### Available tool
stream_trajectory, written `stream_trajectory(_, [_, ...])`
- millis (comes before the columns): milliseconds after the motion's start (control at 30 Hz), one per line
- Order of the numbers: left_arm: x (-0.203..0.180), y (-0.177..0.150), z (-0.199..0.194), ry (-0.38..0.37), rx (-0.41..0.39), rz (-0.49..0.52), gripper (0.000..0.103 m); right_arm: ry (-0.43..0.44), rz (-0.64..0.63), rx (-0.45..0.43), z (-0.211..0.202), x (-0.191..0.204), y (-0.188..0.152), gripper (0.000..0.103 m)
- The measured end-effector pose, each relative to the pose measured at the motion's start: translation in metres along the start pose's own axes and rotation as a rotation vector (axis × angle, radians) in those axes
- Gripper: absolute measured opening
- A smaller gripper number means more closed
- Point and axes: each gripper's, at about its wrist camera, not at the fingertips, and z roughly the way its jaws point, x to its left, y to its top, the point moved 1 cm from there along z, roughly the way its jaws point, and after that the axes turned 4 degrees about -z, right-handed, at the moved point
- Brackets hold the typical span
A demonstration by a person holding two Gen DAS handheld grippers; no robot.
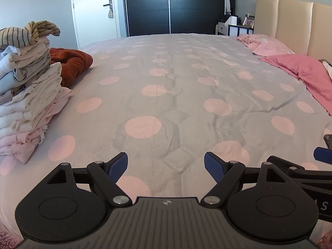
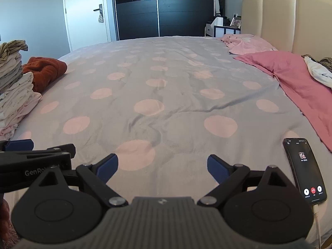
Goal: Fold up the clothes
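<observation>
Left gripper (image 1: 166, 167) spread, empty | right gripper (image 2: 162, 166) spread, empty | folded stack (image 1: 27, 95) cut off at frame edge

The duvet (image 2: 176, 78) is showing grey with big pale pink dots across the whole bed; at its left edge the stack (image 1: 27, 95) is running pale pink at the bottom, then cream and white, then grey and light blue, with a beige, dark-striped piece (image 1: 31, 32) on top; behind it a towel (image 1: 70, 62) is glowing rust-orange; at the head edge one pillow (image 2: 249, 43) is lying light pink and a second (image 2: 294, 78) deeper rose; the headboard (image 2: 290, 20) is looking cream; both grippers' pads (image 1: 118, 166) are showing blue on black arms; the phone (image 2: 305, 170) is sitting black at the right edge; the wardrobe (image 1: 174, 8) is standing black.
</observation>
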Motion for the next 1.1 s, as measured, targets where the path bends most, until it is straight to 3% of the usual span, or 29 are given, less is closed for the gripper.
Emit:
stream_trajectory(167, [0.0057,0.0006,-0.0021,-0.037,-0.014,-0.059,0.079,-0.024,-0.018,-0.009,-0.0008,0.0046,-0.0005,0.094])
stream_trajectory(267, [-0.0022,0.005,-0.0028,-0.01,-0.001,-0.029,0.079,-0.002,0.002,-0.005,0.0018,-0.0022,0.0002,0.094])
stream_trajectory(1100, [0.0005,-0.0021,0.0023,-0.02,0.023,-0.019,0.079,-0.013,-0.03,-0.025,-0.0055,0.002,-0.0019,0.094])
